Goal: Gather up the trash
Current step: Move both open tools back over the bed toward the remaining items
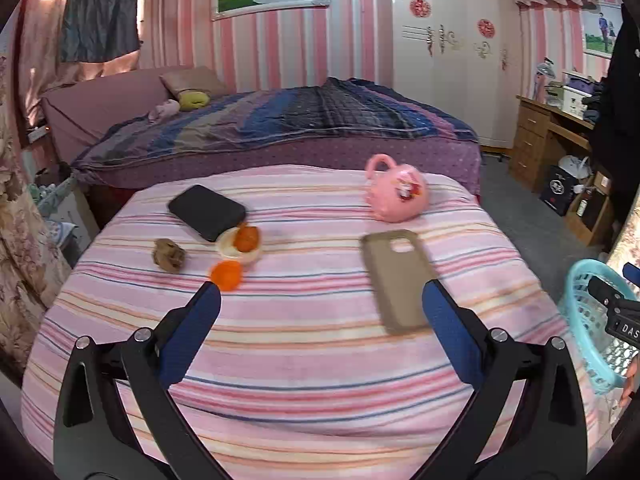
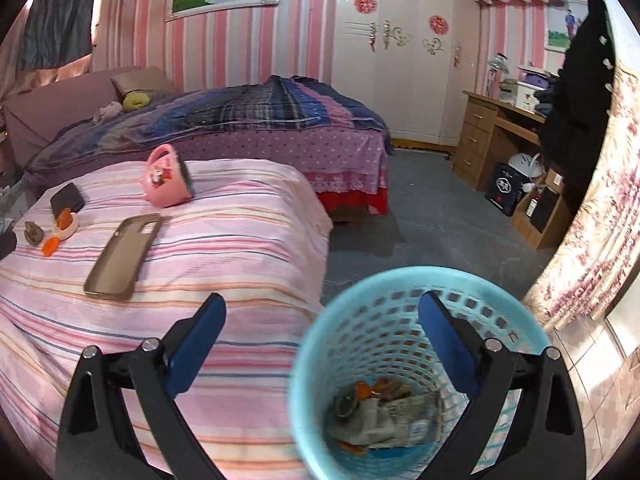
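Observation:
On the pink striped bed (image 1: 304, 344) lie orange peel pieces: one (image 1: 227, 275) near my left fingertip, one (image 1: 245, 239) on a white peel cup (image 1: 236, 250), and a brown crumpled scrap (image 1: 169, 255). They also show small in the right wrist view (image 2: 52, 245). My left gripper (image 1: 320, 304) is open and empty above the bed. My right gripper (image 2: 322, 312) is open and empty over the rim of the blue trash basket (image 2: 316, 360), which holds paper and peel scraps (image 2: 380, 412). The basket also shows in the left wrist view (image 1: 588, 320).
A black phone (image 1: 206, 212), a tan phone case (image 1: 400, 280) and a pink toy cup (image 1: 396, 194) lie on the striped bed. A purple bed (image 1: 280, 136) stands behind. A wooden desk (image 2: 492, 136) and a floral curtain (image 2: 592, 216) are at right.

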Motion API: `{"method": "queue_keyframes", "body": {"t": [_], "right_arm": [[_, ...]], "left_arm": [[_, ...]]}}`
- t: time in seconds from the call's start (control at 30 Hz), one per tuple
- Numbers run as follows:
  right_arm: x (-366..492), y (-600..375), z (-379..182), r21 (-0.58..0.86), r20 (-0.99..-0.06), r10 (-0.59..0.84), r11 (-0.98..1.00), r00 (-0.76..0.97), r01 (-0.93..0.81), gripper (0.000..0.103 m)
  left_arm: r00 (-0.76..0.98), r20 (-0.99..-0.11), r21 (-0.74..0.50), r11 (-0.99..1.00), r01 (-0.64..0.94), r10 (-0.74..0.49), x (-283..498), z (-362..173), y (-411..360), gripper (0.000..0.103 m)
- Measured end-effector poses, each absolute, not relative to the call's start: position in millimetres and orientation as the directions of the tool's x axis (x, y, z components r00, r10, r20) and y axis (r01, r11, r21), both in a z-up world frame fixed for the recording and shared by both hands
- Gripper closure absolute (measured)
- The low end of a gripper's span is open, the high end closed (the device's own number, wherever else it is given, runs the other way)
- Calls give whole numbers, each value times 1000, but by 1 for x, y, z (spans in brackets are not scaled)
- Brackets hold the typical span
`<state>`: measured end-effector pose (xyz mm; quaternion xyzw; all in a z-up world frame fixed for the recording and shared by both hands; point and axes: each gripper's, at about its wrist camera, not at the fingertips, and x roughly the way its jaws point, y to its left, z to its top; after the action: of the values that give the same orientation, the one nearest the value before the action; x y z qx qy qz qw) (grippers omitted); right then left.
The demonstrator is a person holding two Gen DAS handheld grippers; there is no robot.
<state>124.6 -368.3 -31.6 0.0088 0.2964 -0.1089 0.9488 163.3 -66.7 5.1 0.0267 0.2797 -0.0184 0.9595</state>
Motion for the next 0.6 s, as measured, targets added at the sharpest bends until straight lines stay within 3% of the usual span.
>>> {"method": "queue_keyframes", "body": {"t": [0.6], "right_arm": [[171, -270, -25, -53, -568, -70, 997, 820, 48, 8]], "left_arm": [[829, -549, 16, 993, -115, 105, 201, 3, 28, 5]]}}
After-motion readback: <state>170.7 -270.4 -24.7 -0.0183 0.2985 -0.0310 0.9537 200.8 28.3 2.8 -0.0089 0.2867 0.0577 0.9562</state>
